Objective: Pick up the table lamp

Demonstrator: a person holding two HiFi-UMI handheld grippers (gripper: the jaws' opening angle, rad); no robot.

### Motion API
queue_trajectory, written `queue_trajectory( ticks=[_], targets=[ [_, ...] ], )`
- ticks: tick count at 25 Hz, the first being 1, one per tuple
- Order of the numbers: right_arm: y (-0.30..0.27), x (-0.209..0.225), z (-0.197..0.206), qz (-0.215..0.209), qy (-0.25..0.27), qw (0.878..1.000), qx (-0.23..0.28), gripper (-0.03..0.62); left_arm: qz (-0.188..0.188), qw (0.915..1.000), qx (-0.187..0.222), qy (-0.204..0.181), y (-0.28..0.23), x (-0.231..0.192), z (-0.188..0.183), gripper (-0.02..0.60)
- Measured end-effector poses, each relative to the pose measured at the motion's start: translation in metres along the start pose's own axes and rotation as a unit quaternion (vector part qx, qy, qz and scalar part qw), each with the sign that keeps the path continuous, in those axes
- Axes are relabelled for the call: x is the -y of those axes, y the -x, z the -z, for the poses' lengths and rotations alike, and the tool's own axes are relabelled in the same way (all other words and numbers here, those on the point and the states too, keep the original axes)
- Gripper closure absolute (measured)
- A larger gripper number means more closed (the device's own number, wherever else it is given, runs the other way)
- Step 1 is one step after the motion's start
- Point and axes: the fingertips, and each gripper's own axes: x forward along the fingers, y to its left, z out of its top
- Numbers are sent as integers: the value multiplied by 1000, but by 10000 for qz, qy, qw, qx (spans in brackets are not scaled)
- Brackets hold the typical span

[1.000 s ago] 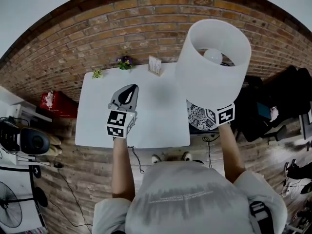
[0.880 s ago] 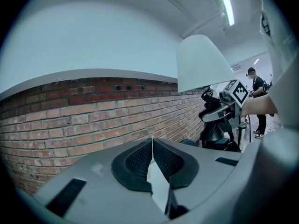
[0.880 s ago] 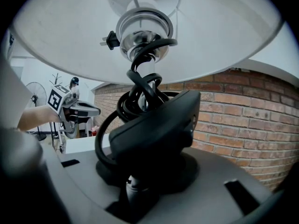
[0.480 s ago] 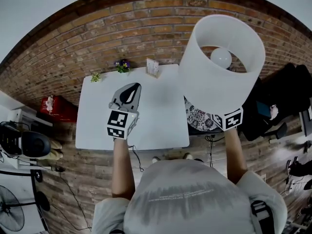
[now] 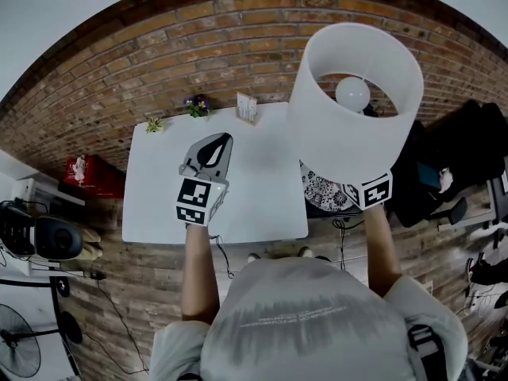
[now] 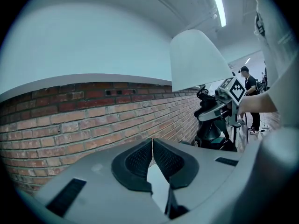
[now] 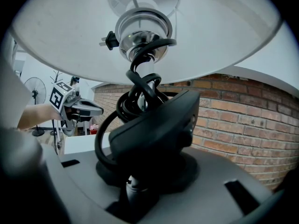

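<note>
The table lamp [image 5: 341,145] has drifted slightly left of where it hung half a second ago, and it rides higher and nearer the head camera than a second ago. The left gripper [image 6: 152,158] has barely stirred. The lamp is held aloft, clear of the white table [image 5: 151,213] and off its right edge, with its broad white shade [image 7: 219,36] uppermost. That shade is probably light and thin, easily dented, and it puts the bulk high, so the lamp should want to tip and sway. The slim stem [image 7: 132,186] below the socket looks like the stiff, sound place to hold. The right gripper [image 7: 145,125] is clamped there, over the black cord [image 7: 122,107] coiled round the stem, which may let the grip slip or twist. The bulb [image 5: 352,91] is fragile, so knocks are best avoided. The left gripper hovers over the table with its jaws pressed together on nothing.
</note>
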Motion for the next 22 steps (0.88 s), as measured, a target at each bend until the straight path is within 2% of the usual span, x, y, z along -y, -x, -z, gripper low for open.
queue_trajectory(
  ticks=[22],
  targets=[
    [-21,-13,2,-286,31,9996,59,469,-243,9996,-97,54,13,-9,9,565]
  ],
)
